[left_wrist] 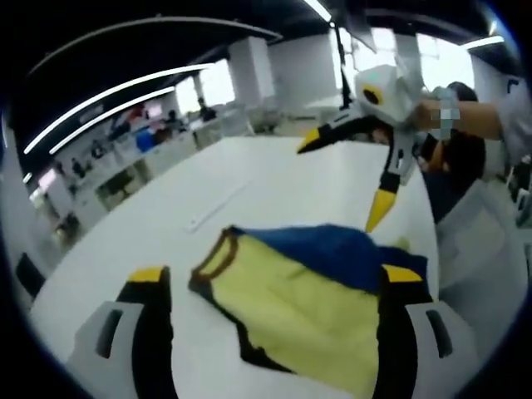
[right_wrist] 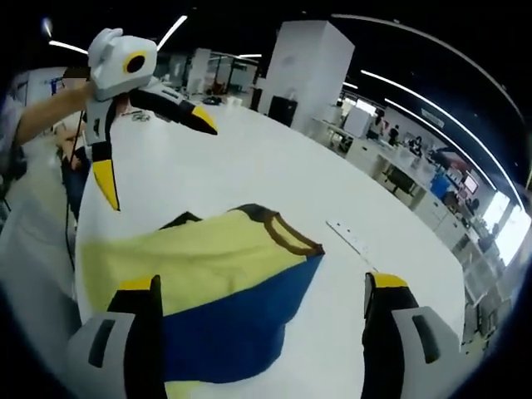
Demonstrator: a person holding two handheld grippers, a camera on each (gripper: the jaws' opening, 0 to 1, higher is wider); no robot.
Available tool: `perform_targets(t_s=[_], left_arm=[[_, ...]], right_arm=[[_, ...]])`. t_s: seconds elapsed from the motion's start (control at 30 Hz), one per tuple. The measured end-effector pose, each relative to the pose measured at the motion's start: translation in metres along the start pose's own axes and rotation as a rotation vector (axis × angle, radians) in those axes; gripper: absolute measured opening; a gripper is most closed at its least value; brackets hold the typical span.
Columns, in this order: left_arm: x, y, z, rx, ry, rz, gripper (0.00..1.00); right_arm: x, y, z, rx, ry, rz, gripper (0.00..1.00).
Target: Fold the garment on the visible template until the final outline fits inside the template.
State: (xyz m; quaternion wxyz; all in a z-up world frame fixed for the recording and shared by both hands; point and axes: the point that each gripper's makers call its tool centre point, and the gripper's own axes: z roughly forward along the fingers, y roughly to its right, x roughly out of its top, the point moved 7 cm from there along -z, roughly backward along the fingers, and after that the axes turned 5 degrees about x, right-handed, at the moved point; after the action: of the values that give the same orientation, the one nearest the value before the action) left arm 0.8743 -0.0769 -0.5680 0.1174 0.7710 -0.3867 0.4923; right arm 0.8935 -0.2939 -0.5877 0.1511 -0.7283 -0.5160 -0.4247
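On the white desk (left_wrist: 274, 183), the yellow-and-blue garment (left_wrist: 307, 291) lies partly folded; both grippers, left gripper (left_wrist: 278, 287) and right gripper (right_wrist: 262, 295), hover with jaws apart; better to pinch opposite edges evenly.

In the left gripper view the garment (left_wrist: 307, 299) slips partly behind the near fingers (left_wrist: 403, 287); in the right gripper view its lower hem (blue and yellow) runs off the bottom edge.

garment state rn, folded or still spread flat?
Partly folded. The garment lies on the white table with a blue layer turned over the yellow one, collar still exposed. Both grippers are open and off the cloth.
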Motion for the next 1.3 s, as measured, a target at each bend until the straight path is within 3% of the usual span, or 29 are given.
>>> perform_targets(t_s=[0.37,0.53,0.7,1.0,1.23,1.3], left_arm=[[-0.006,0.017,-0.025,-0.001,0.034,-0.047,0.99],[-0.011,0.023,-0.039,0.008,0.004,0.0,0.99],[-0.01,0.029,-0.055,0.017,0.029,-0.006,0.99],[-0.014,0.033,-0.069,0.039,0.02,-0.026,0.99],[-0.01,0.033,-0.082,0.049,0.049,-0.031,0.99],[-0.009,0.034,-0.084,0.055,0.058,-0.031,0.99]], right_arm=[[-0.003,-0.022,-0.022,0.008,0.015,0.021,1.0],[-0.004,-0.029,-0.034,0.01,0.02,0.015,1.0],[0.0,-0.037,-0.049,-0.028,0.033,-0.019,1.0],[0.001,-0.056,-0.061,0.01,0.023,0.015,1.0],[0.004,-0.07,-0.073,-0.015,0.071,0.051,1.0],[0.005,-0.075,-0.078,-0.038,0.059,0.01,1.0]])
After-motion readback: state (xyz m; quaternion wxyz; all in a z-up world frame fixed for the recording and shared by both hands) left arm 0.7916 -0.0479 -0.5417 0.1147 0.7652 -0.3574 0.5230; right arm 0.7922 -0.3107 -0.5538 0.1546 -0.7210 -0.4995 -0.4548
